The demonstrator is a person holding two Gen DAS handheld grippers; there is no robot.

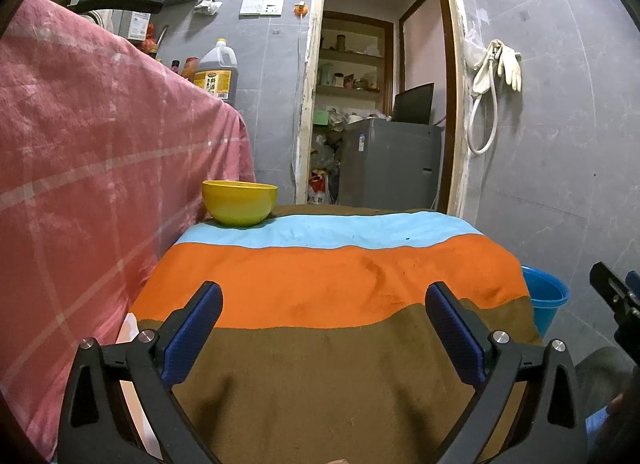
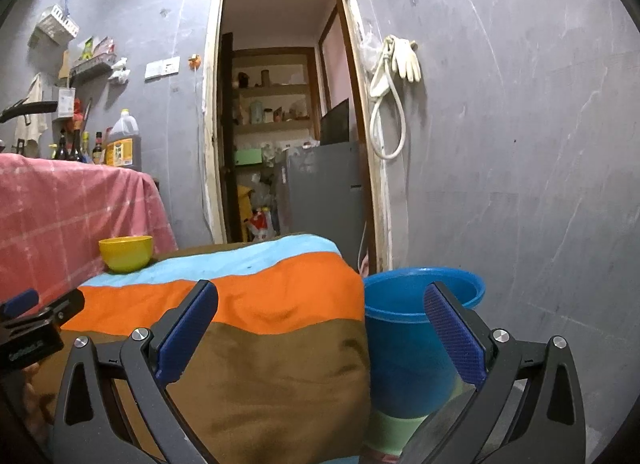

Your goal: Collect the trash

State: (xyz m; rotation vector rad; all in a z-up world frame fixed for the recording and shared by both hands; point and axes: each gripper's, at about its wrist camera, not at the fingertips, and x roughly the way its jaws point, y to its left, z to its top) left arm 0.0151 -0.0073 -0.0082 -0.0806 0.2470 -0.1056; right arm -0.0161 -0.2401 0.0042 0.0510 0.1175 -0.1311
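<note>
A blue plastic bucket (image 2: 408, 344) stands on the floor at the right side of a low table covered by a striped cloth (image 1: 332, 284) of blue, orange and brown. A yellow bowl (image 1: 239, 202) sits at the table's far left corner; it also shows in the right wrist view (image 2: 126, 252). My left gripper (image 1: 324, 296) is open and empty above the brown stripe. My right gripper (image 2: 322, 296) is open and empty, over the table's right edge and the bucket. The bucket's rim shows in the left wrist view (image 1: 546, 296). I see no loose trash on the cloth.
A pink checked cloth (image 1: 88, 167) covers a taller counter at the left, with bottles and an oil jug (image 1: 216, 69) behind. A doorway (image 1: 380, 103) ahead opens on shelves and a grey appliance (image 1: 390, 167). Gloves and a hose (image 1: 496, 75) hang on the grey wall.
</note>
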